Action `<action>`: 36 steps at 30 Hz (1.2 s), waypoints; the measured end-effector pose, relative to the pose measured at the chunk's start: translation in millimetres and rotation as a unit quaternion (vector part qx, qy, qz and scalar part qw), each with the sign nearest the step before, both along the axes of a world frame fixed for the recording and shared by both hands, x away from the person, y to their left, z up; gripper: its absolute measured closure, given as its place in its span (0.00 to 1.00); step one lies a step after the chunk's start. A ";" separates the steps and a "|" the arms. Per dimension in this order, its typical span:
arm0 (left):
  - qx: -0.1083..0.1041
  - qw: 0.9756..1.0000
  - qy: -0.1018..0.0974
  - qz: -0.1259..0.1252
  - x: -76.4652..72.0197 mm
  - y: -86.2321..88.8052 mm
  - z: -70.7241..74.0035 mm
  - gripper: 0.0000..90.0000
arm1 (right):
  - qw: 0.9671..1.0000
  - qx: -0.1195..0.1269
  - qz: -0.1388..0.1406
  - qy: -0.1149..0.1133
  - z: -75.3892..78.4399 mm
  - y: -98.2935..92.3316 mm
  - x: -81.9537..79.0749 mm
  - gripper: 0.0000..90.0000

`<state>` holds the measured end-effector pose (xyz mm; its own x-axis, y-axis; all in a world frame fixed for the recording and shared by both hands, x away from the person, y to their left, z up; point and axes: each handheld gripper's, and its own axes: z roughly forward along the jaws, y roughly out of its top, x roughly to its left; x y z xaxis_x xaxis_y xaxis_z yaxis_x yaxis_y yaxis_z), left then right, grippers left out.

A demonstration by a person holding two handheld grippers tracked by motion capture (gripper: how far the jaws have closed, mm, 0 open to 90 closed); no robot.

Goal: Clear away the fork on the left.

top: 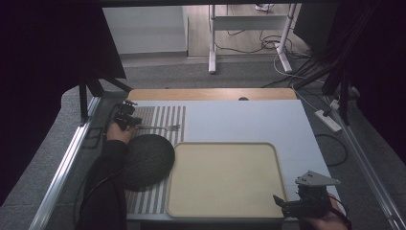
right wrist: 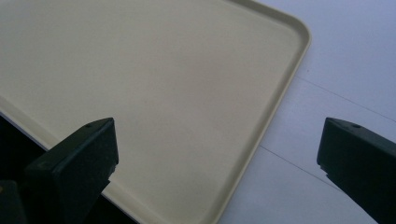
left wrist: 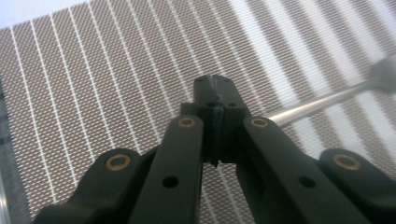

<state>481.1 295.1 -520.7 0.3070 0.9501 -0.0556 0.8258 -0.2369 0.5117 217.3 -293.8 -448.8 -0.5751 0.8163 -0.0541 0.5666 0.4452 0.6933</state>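
Note:
A metal fork (top: 165, 128) lies across the striped placemat (top: 163, 112) at the table's far left. My left gripper (top: 136, 123) is at the fork's handle end. In the left gripper view its jaws (left wrist: 215, 86) are pressed together, and the shiny handle (left wrist: 322, 100) comes out from between them to the right over the placemat (left wrist: 93, 70). A dark round woven mat (top: 146, 160) lies just nearer than the fork, under the person's left forearm. My right gripper (top: 283, 201) hovers open at the near right corner of the bare beige tray (top: 222, 179), with nothing between its jaws (right wrist: 217, 140).
The tray (right wrist: 163, 70) sits on a pale blue tabletop (top: 239, 120), beside the placemat. A wooden strip (top: 210, 94) runs along the far edge. Beyond the table are white stand legs (top: 212, 48) and floor cables, and a power strip (top: 328, 120) lies to the right.

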 end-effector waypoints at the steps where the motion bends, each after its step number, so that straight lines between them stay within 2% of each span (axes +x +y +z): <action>1: 0.002 1.000 0.006 0.003 1.1 1.4 -2.5 0.99 | 1.000 0.000 0.000 0.000 0.0 -0.1 -0.1 0.00; 3: 0.006 1.000 0.017 0.003 1.7 3.6 -6.8 0.99 | 1.000 0.001 0.000 0.000 0.1 -0.2 -0.3 0.00; 5: -0.007 1.000 0.015 0.004 0.1 6.5 -7.5 0.99 | 1.000 0.001 0.001 0.000 0.1 -0.2 -0.3 0.00; 11: 0.009 0.999 0.034 -0.012 -9.2 4.0 -4.0 0.99 | 1.000 0.001 0.003 -0.002 0.0 0.3 -0.8 0.00; 17: 0.014 0.998 0.055 -0.034 -20.7 -1.2 -0.9 0.99 | 1.000 0.000 0.005 -0.003 0.1 0.6 -0.9 0.00; 24: 0.006 0.995 0.078 -0.055 -28.7 -3.4 1.4 0.99 | 1.000 -0.003 0.009 -0.002 0.3 1.2 -0.8 0.00; 31: -0.007 0.995 0.081 -0.052 -26.9 -1.1 2.1 0.99 | 1.000 -0.003 0.010 -0.002 0.3 1.4 -0.7 0.00; 32: -0.007 0.997 0.071 -0.044 -26.5 -0.8 3.6 0.96 | 1.000 -0.002 0.010 -0.002 0.3 1.4 -0.7 0.00; 34: -0.022 0.997 0.059 -0.037 -24.7 -0.1 8.0 0.82 | 1.000 -0.002 0.010 -0.002 0.3 1.3 -0.7 0.00; 35: -0.031 0.998 0.050 -0.034 -23.7 -1.0 10.4 0.67 | 1.000 -0.003 0.010 -0.002 0.3 1.2 -0.6 0.00; 36: -0.033 0.998 0.045 -0.031 -23.1 -2.2 11.4 0.67 | 1.000 -0.003 0.010 -0.002 0.3 1.2 -0.6 0.00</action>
